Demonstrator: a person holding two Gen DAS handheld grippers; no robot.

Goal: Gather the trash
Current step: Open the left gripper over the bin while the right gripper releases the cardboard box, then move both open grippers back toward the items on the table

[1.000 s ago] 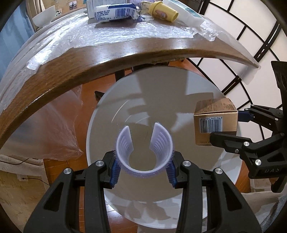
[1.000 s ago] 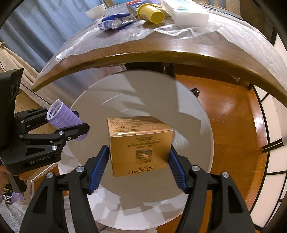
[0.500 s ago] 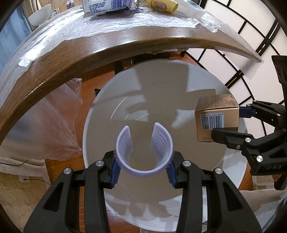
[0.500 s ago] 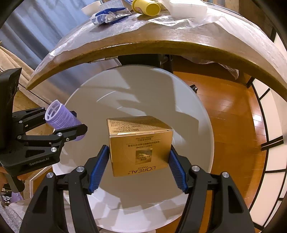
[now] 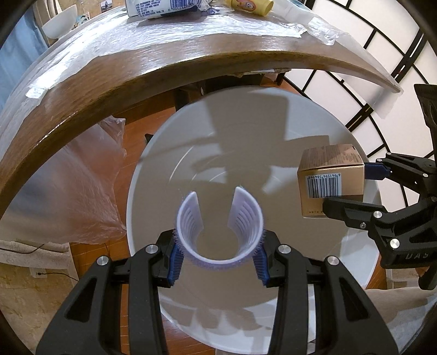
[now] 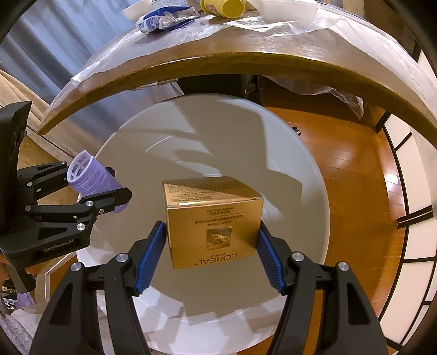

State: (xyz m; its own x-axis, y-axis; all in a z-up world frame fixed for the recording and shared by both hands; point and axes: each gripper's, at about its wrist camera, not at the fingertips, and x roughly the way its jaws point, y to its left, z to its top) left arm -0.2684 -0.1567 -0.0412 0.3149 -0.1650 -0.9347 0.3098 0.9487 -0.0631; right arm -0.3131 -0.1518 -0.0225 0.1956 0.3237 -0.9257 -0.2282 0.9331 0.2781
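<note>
My left gripper is shut on a purple hair roller and holds it over the open white bin. My right gripper is shut on a gold L'Oreal box, also over the white bin. In the left wrist view the gold box and right gripper hang at the bin's right side. In the right wrist view the roller and left gripper hang at the bin's left rim.
A wooden table edge with plastic sheet arcs just beyond the bin. On it lie a blue-white packet, a yellow bottle and a white bowl. A clear plastic bag hangs at the left; a wooden floor lies at the right.
Both grippers have moved down and back with their loads; the table edge has slid up in both views and the bin looks larger. Both grips are unchanged.
</note>
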